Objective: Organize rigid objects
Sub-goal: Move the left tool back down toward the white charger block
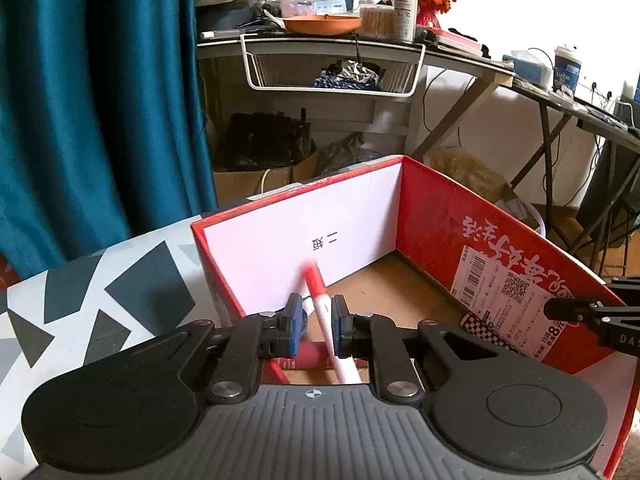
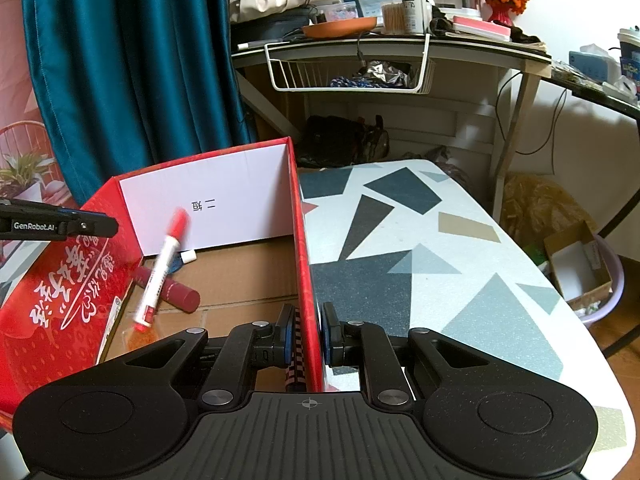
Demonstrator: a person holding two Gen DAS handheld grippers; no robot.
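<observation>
1. Marker [image 1: 325, 316], white with a red cap, hangs tilted over the open red box [image 1: 440, 232], cap pointing away from the left gripper [image 1: 317, 308]; its ends are blurred.
2. The left gripper's jaws stand slightly apart. From the right wrist view the marker [image 2: 162, 268] sits just beyond that gripper's tips [image 2: 108, 226], unclamped.
3. The right gripper [image 2: 308, 332] is clenched on the box's near-right wall, one pad inside and one outside.
4. Ahead of the left gripper, the cardboard floor is bare up to the white-lined far wall.
5. A dark red tube [image 2: 176, 292] lies under the marker, near the box's left wall.
6. Right of the right gripper, the patterned table [image 2: 440, 280] is open to its curved edge.
</observation>
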